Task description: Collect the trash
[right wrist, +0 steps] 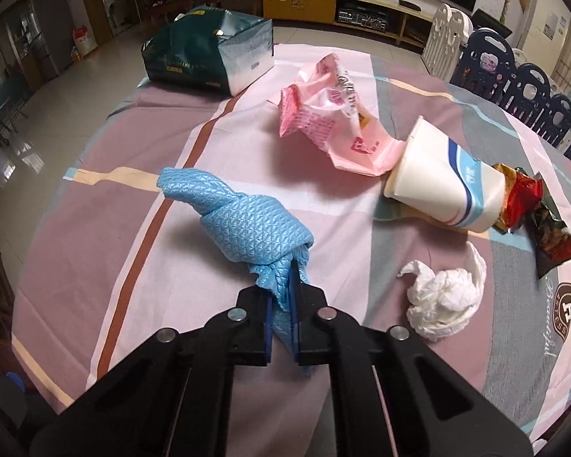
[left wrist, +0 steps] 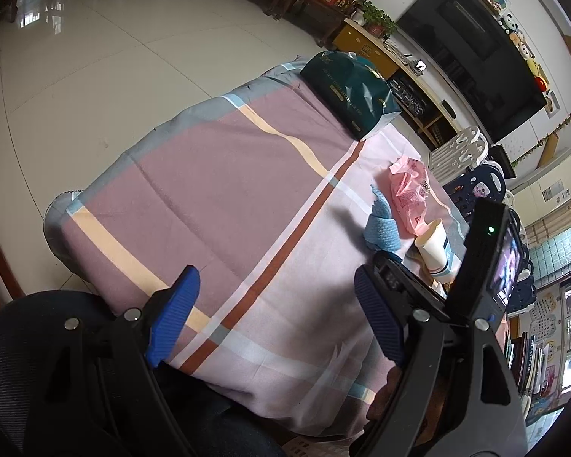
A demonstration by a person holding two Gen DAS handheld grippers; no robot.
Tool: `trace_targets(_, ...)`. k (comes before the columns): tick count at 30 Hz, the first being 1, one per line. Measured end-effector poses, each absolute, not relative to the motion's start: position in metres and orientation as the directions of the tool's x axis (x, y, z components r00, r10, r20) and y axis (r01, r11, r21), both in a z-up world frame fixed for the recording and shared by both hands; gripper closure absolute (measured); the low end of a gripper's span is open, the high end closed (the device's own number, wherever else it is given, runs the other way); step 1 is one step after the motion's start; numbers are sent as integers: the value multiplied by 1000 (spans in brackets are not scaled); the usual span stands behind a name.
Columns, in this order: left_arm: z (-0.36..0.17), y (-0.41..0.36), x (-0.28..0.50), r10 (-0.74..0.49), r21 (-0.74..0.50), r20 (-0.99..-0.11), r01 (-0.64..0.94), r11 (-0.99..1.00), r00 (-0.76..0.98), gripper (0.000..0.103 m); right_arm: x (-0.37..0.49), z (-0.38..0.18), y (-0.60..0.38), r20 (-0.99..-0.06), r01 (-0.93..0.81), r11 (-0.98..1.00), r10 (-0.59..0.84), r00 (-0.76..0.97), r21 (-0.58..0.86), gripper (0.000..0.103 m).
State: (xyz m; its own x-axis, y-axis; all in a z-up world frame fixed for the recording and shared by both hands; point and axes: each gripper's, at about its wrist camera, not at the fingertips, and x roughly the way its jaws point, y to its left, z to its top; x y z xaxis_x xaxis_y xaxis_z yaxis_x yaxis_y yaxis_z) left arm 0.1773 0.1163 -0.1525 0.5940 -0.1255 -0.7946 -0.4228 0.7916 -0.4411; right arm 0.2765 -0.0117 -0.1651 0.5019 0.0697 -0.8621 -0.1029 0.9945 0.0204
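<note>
Clamped between the right gripper (right wrist: 281,316) fingers, the blue cloth (right wrist: 247,224) trails far-left over the tablecloth (right wrist: 95,228). Only its tail is pinched, so the loose bulk could slip out or snag the pink bag (right wrist: 331,118) and the cup (right wrist: 441,186) beyond. Left gripper (left wrist: 274,320) hovers low, fingers apart and holding nothing.

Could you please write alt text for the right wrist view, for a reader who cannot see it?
The right gripper is shut on a crumpled blue cloth above a plaid tablecloth. Beyond lie a pink plastic bag, a tipped paper cup, a white tissue and a snack wrapper.
</note>
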Motion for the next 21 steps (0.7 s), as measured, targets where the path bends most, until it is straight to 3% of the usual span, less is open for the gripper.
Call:
trace_targets(14, -153, 117, 179, -126, -438, -796, -421, 794, 591, 20, 194, -112, -56, -806, -103, 989, 146, 574, 106, 95)
trace_targets(21, -152, 114, 178, -114, -425, -796, -415, 805, 594, 20, 167, -115, -88, -824, -41, 986, 156, 545, 160, 95)
